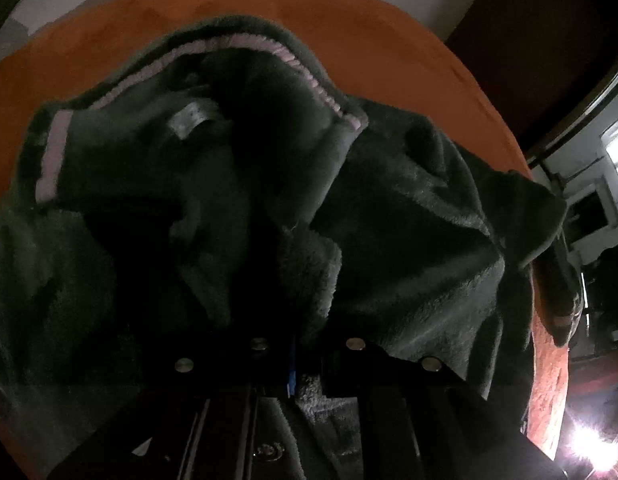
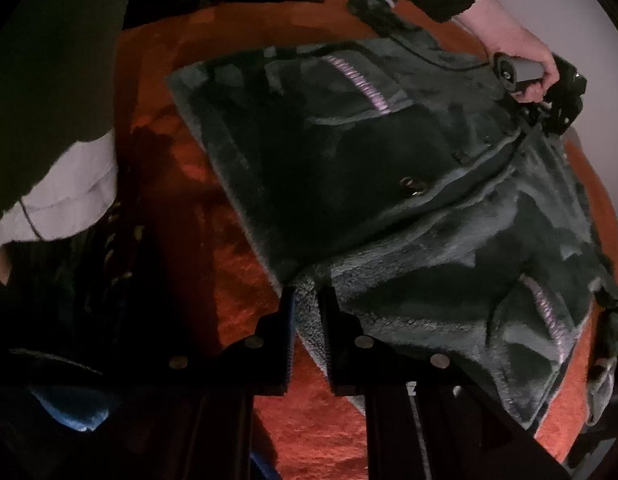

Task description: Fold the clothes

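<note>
Both grippers are clamping the fleece (image 2: 389,184) edge: right gripper (image 2: 307,300) on a corner, left gripper (image 1: 305,364) opposite. Pinching both ends is probably for lifting a fold over the orange blanket (image 2: 309,420).

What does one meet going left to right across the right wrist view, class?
White cloth → orange blanket → right gripper pinching the green fleece garment → hand with the left gripper.

The dark green jacket (image 2: 389,168) is soft, fuzzy cloth, and the orange blanket (image 2: 309,420) under it looks fluffy too.
</note>
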